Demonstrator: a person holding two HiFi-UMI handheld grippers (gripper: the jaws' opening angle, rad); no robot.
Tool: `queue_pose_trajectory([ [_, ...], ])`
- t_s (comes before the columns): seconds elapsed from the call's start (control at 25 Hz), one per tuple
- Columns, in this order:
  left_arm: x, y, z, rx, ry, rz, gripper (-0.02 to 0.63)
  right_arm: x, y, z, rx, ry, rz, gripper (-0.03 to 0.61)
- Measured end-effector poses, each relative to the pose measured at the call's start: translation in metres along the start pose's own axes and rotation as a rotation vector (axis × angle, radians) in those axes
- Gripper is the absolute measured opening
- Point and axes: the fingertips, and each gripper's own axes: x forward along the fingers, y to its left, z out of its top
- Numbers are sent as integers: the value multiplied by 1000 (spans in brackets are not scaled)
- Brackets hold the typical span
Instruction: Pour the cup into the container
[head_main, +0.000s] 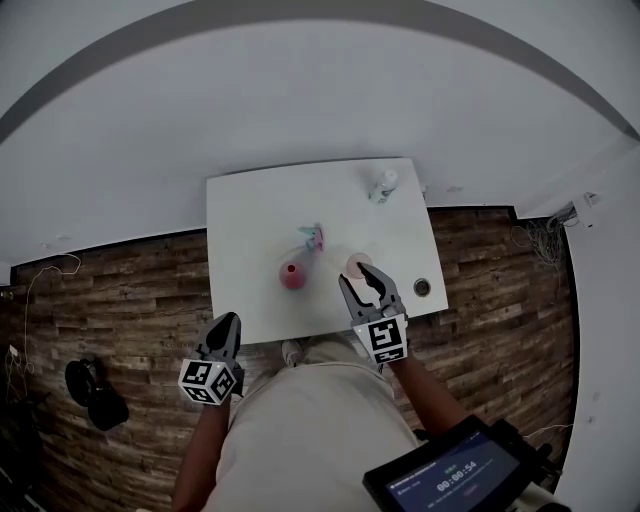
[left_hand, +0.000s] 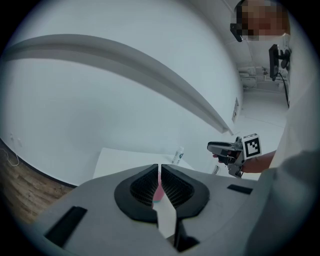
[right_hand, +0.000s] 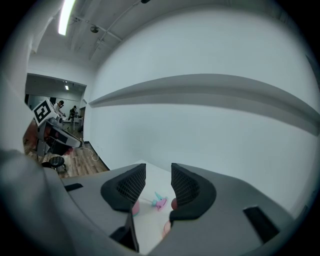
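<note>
White square table (head_main: 250, 210) on dark wood floor (head_main: 120, 290), and nothing is lifted yet. The right gripper (head_main: 360, 284) hovers with its jaws apart and empty. A pale pink round container (head_main: 357, 264) sits just past its tips, with the red cup (head_main: 292, 275) ahead to its left. The left gripper (head_main: 226, 325) hangs off the near edge, jaws pressed together on nothing. This looks like the approach. Next it should swing left and close around the cup.

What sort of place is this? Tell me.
Probably an office or lab room: a white table against a bare white wall, wood-plank floor, and a ceiling strip light.
</note>
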Motion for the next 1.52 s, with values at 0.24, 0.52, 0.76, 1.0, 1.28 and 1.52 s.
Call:
queue_pose_trajectory([
  [0.24, -14, 20, -10, -7, 7, 2, 11, 0, 19, -8, 11, 17, -13, 164],
  [0.52, -18, 13, -23, -17, 18, -37, 11, -16, 35, -19, 10, 51, -26, 163],
  [0.76, -15, 3, -36, 0, 42, -76, 11, -32, 41, -23, 7, 55, -35, 163],
  [1.0, -13, -4, -34, 12, 43, -74, 12, -40, 37, -25, 5, 47, -32, 164],
  [1.28, -5, -26, -33, 50, 68, -82, 12, -53, 21, -24, 18, 20, -32, 163],
  [1.52, 10, -72, -33, 71, 67, -84, 12, -90, 0, -45, 21, 38, -20, 163],
])
